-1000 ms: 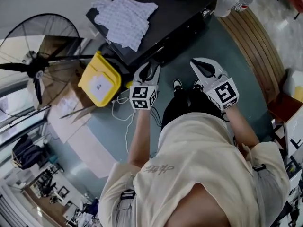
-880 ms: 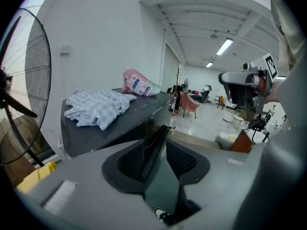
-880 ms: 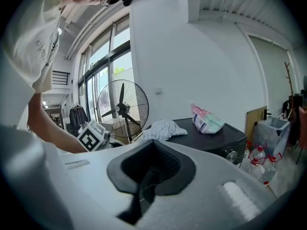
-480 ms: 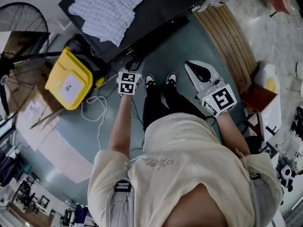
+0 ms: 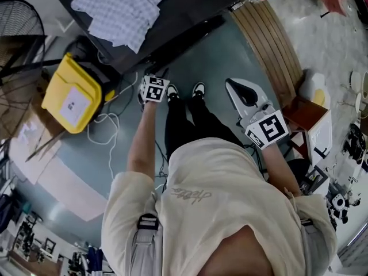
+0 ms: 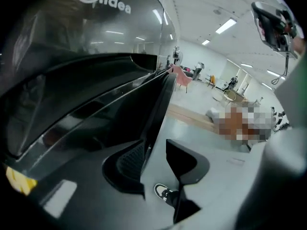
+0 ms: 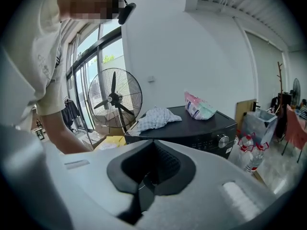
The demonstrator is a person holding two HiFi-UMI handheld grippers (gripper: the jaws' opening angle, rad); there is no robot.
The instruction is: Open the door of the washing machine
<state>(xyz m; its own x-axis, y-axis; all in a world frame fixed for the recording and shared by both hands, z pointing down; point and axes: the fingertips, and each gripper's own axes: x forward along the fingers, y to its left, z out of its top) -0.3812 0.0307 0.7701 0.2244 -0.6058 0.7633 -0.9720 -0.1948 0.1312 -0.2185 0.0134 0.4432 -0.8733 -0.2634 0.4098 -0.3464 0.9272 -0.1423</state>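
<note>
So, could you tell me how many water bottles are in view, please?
2: one bottle and another stand side by side beside the washing machine; more may be hidden behind the right gripper.

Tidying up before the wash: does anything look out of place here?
A crumpled checked cloth lies loose on top of the washer, and a white cable trails in loops over the floor beside the yellow bin. Nothing looks spilled or broken.

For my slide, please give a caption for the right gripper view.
Right gripper, fingers together, faces the black washing machine with a cloth and packet on top.
</note>
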